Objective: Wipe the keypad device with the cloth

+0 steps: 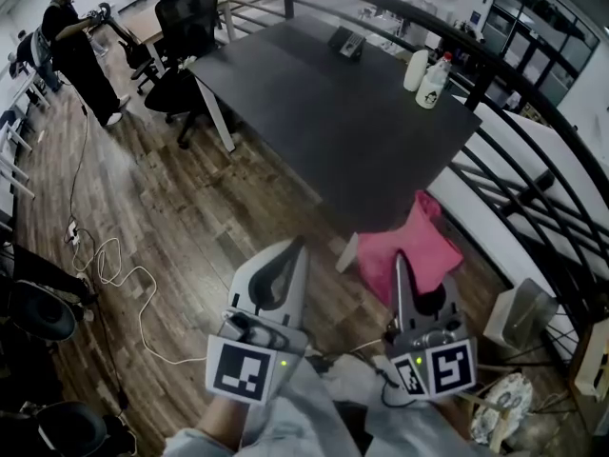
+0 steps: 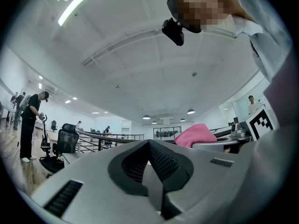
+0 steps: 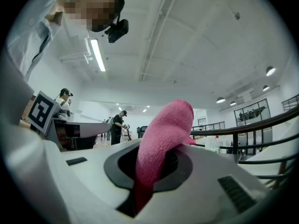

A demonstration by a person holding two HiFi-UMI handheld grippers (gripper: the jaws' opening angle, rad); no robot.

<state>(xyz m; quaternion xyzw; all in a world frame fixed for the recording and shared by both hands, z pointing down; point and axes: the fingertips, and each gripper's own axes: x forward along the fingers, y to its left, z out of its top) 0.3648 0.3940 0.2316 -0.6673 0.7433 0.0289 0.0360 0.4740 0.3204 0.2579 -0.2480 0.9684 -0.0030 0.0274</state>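
Note:
A small dark keypad device lies near the far edge of the dark table. Both grippers are held low and close to me, well short of the table and pointing upward. My right gripper is shut on a pink cloth, which bunches up beyond its tips. In the right gripper view the cloth sticks up from between the jaws of that gripper. My left gripper is shut with nothing in it; its own view shows the left gripper with jaws met and the cloth off to the right.
A white spray bottle and a white container stand at the table's right edge. A black railing curves round the right side. Office chairs stand at the table's far left. Cables lie on the wood floor. A person stands far left.

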